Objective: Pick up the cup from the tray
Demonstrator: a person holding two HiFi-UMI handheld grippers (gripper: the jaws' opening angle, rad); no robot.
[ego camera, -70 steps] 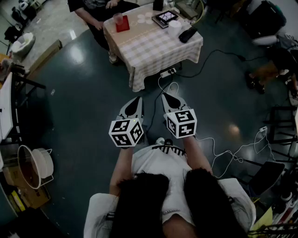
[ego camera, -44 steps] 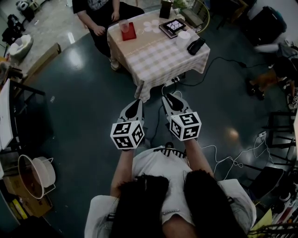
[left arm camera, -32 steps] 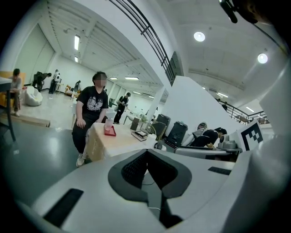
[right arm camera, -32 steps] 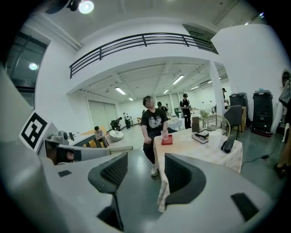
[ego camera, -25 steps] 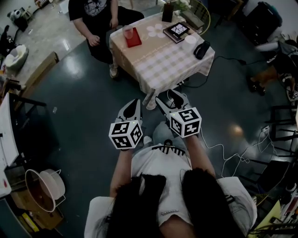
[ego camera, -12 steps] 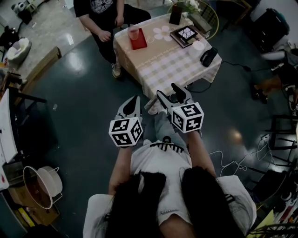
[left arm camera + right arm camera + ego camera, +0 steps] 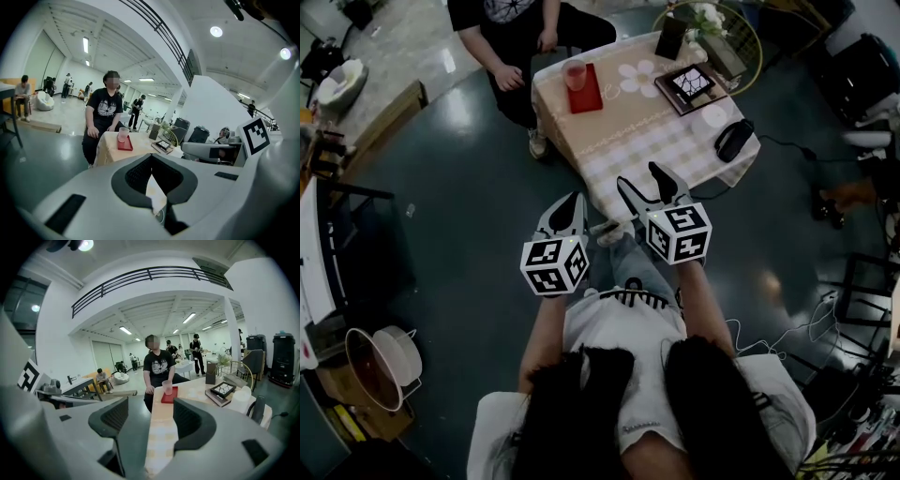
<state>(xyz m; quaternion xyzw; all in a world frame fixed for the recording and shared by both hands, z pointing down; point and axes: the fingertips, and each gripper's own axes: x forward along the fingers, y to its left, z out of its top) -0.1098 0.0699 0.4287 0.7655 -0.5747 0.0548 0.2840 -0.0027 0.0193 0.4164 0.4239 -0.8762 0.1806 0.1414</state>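
1. Left claw [image 7: 575, 199]: jaws together, empty, short of the tabletop [image 7: 649, 127].
2. Right claw [image 7: 640, 178]: jaws apart and opening, nothing between them, at the tabletop's near edge.
3. Cup [image 7: 575, 73]: upright on the red tray [image 7: 588, 96] at the far end, near a seated person [image 7: 508, 19].
4. Risk: the reach is long, and a jaw clipping the rim would likely tip the light cup or shove the tray.

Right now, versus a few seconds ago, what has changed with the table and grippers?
The person has walked closer: the table now lies just beyond the grippers. The right gripper is opening its jaws, nothing between them. The left gripper stays shut; the cup still stands on the red tray.
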